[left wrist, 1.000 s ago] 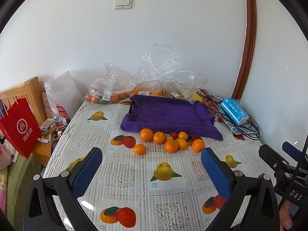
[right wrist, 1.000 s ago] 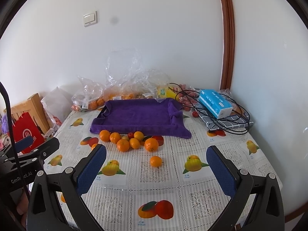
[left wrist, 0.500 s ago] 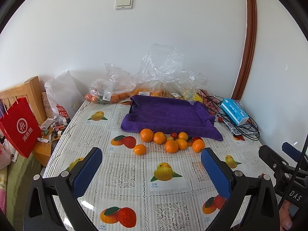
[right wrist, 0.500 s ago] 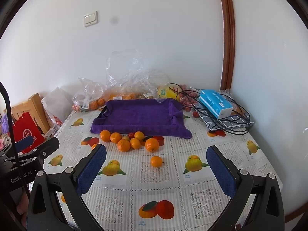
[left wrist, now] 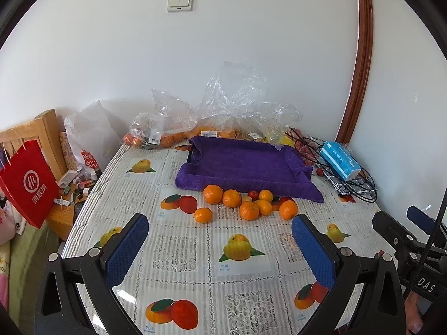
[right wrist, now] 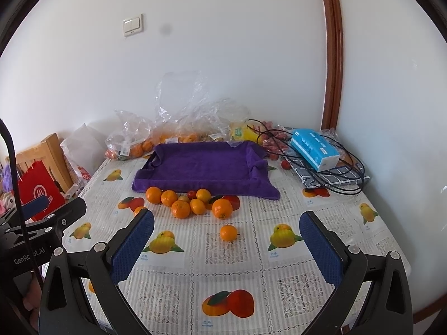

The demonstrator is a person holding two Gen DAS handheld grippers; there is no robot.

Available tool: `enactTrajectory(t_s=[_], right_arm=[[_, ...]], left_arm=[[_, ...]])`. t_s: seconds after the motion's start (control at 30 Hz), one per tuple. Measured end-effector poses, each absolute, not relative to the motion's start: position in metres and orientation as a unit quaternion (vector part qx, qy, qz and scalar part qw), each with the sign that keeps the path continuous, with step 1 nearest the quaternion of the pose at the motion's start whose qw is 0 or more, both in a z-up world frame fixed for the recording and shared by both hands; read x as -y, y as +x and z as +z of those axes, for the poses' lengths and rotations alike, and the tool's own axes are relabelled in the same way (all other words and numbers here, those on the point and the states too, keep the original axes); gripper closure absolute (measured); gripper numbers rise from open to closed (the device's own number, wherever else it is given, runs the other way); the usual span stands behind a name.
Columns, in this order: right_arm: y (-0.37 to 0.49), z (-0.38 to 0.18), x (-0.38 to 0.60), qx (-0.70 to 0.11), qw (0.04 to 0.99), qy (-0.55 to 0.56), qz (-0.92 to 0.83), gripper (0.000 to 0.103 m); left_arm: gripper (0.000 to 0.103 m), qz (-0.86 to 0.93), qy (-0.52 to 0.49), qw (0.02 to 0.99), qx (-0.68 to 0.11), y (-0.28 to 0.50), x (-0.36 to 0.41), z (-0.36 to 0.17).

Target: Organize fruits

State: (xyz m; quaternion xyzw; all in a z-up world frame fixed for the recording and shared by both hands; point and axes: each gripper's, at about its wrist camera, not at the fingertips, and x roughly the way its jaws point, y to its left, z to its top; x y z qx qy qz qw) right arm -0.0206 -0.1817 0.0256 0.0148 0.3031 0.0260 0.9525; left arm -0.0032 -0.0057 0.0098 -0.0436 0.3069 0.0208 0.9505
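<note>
Several oranges (left wrist: pixel 248 210) and a small red fruit (left wrist: pixel 252 194) lie in a cluster in front of a purple towel-lined tray (left wrist: pixel 245 164) on the fruit-print tablecloth. One orange (left wrist: pixel 203 215) lies apart at the cluster's left; in the right wrist view another single orange (right wrist: pixel 228 232) lies in front of the cluster (right wrist: pixel 181 208), with the tray (right wrist: pixel 201 164) behind. My left gripper (left wrist: pixel 220 247) is open and empty, well short of the fruit. My right gripper (right wrist: pixel 227 247) is open and empty, just short of the single orange.
Clear plastic bags of fruit (left wrist: pixel 173 134) line the back wall. A blue tissue box (left wrist: pixel 339 163) and black cables (left wrist: pixel 354 187) lie at the right. A red paper bag (left wrist: pixel 26 184) hangs off the table's left edge. The other gripper (left wrist: pixel 413 248) shows at the right.
The right gripper has crept slightly forward toward the fruit. The left gripper has barely moved. Both stay open.
</note>
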Motion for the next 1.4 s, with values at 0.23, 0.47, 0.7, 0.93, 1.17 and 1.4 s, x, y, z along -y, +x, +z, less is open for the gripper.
enactTrajectory(t_s=[0.23,0.47,0.7,0.93,1.17,1.4], right_arm=[[-0.012,0.018,0.179,-0.306,0.952,0.012,0.028,0.000],[0.008,-0.003,0.178,-0.327,0.945,0.006,0.019,0.000],[0.035,-0.032,0.190,-0.361,0.932,0.032,-0.004,0.000],[0.055,-0.064,0.196,-0.376,0.926,0.023,0.011,0.000],[0.078,-0.102,0.195,-0.408,0.911,0.052,0.030,0.015],[0.103,-0.138,0.177,-0.443,0.895,0.032,0.047,0.043]], left_arm=[[0.000,0.030,-0.042,0.947,-0.316,0.001,0.000,-0.001],[0.000,0.042,-0.039,0.939,-0.339,0.018,-0.008,-0.021],[0.000,0.030,-0.019,0.936,-0.351,0.039,-0.012,-0.042],[0.000,0.027,-0.033,0.924,-0.381,0.065,-0.023,-0.073],[0.002,0.025,-0.048,0.914,-0.402,0.086,-0.039,-0.101],[0.004,0.028,-0.062,0.903,-0.425,0.102,-0.054,-0.121]])
